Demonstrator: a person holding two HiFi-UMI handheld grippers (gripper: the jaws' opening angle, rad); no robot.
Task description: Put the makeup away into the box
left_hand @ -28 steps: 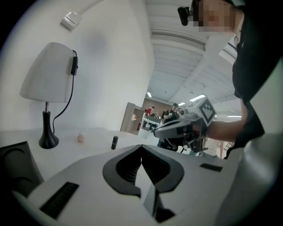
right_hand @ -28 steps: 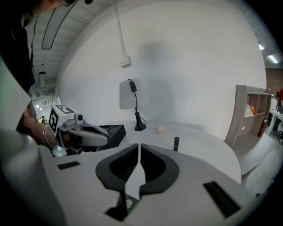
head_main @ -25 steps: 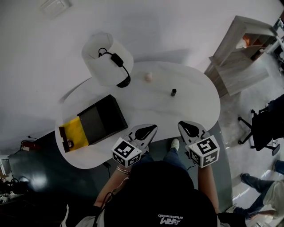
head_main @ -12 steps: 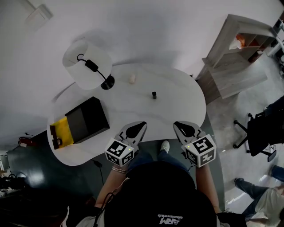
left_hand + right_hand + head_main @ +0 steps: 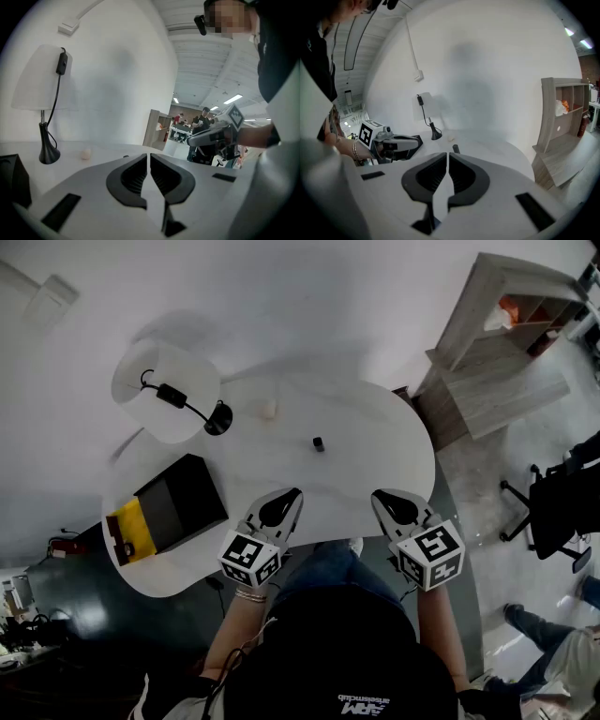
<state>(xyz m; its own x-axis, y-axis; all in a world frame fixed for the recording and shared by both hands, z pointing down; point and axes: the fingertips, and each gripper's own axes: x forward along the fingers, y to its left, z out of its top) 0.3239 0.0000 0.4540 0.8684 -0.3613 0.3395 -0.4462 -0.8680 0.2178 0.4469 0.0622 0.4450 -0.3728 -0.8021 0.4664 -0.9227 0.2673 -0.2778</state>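
A small dark makeup tube [image 5: 319, 443] [image 5: 456, 148] stands upright near the middle of the white oval table [image 5: 375, 456]. A pale egg-shaped makeup sponge [image 5: 269, 410] [image 5: 85, 153] lies farther back, near the lamp. The black box [image 5: 178, 502] lies open at the table's left end, its yellow-lined lid [image 5: 129, 529] beside it. My left gripper [image 5: 290, 495] [image 5: 148, 161] is shut and empty over the near edge. Shut and empty too, my right gripper [image 5: 383, 495] [image 5: 448, 161] hovers over the near right edge, a hand's width from the left one.
A white-shaded lamp [image 5: 167, 392] with a black base [image 5: 219, 418] and cord stands at the table's back left. A wooden shelf unit [image 5: 502, 334] is off to the right, an office chair [image 5: 553, 512] beyond it. People stand in the far room [image 5: 201, 119].
In the head view the whole scene has slid left and up a little. Both grippers stay side by side at the near edge, shut throughout.
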